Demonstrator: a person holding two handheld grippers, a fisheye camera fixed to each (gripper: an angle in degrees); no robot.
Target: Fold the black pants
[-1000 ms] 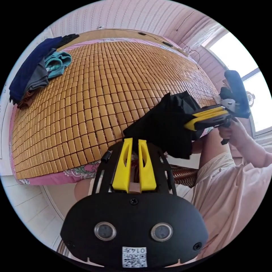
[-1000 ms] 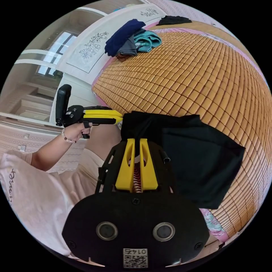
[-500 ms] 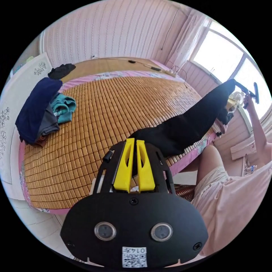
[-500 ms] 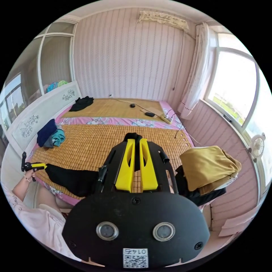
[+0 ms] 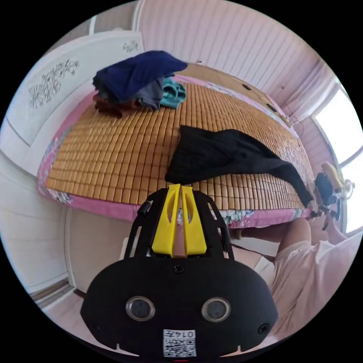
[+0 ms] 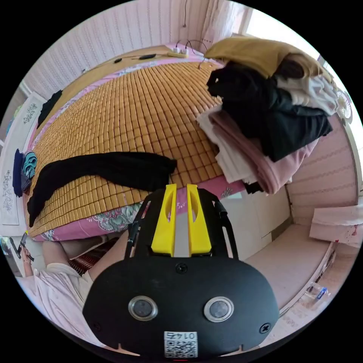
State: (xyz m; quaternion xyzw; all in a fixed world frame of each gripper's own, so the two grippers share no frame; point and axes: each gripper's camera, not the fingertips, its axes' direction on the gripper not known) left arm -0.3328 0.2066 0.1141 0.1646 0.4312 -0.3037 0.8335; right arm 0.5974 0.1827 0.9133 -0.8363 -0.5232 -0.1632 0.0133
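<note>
The black pants (image 5: pixel 227 157) lie stretched out on the bamboo mat (image 5: pixel 124 151) along the bed's near edge, and neither gripper holds them. My left gripper (image 5: pixel 180 187) hangs just off the bed edge below one end of the pants, its yellow jaws together with nothing between them. In the right gripper view the pants (image 6: pixel 109 168) run as a long strip across the mat (image 6: pixel 143 109). My right gripper (image 6: pixel 181 186) sits off the bed edge by their other end, jaws slightly parted and empty. The right gripper (image 5: pixel 324 189) also appears at the far right of the left gripper view.
A stack of folded clothes, navy on top (image 5: pixel 136 75), sits at the mat's far corner by the white headboard (image 5: pixel 56 87). A tall heap of unfolded clothes (image 6: pixel 264 109) rests on the bed's other end. The person's legs and pink shirt (image 5: pixel 317 272) are beside the bed.
Both grippers have let go of the pants, which now lie flat along the mat's edge instead of hanging stretched between them. Both grippers have pulled back off the bed edge.
</note>
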